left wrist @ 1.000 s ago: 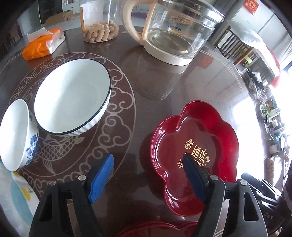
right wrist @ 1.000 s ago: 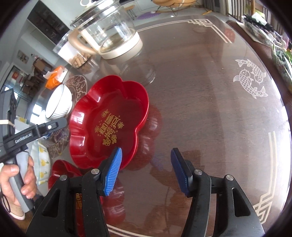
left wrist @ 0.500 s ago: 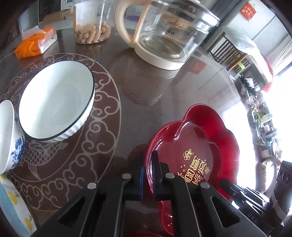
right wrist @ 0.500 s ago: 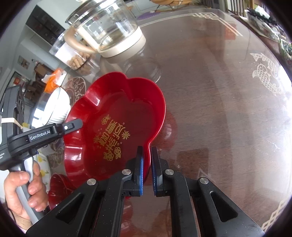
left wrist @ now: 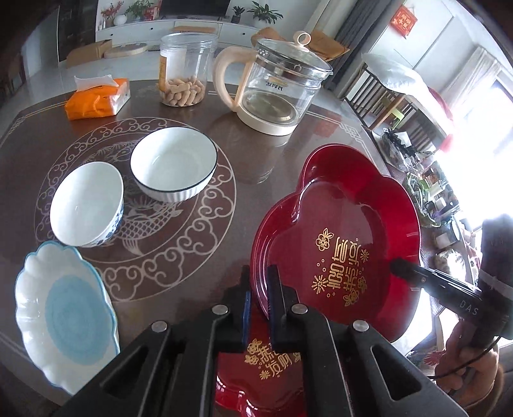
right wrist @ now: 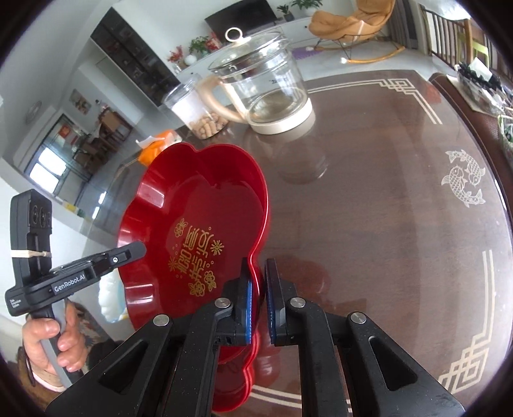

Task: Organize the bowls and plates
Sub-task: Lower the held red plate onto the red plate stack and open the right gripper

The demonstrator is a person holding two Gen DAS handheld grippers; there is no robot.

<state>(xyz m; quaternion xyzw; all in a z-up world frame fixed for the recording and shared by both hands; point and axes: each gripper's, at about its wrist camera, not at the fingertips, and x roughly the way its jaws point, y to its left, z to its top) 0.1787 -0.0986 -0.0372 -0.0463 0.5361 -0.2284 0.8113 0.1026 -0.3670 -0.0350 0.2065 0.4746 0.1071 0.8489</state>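
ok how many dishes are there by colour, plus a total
red plates: 2 (held plate, lower plate)
white bowls: 2 (ribbed bowl, blue-patterned bowl)
white and blue plate: 1
total: 5

- A glass kettle with a cream handle and a lid stands on the brown table.
- A clear jar with little tan snacks at the bottom is just beside the kettle.
- An orange pack of tissues lies near the jar.
- White fish drawings are on the table.
- An orange chair is far behind.
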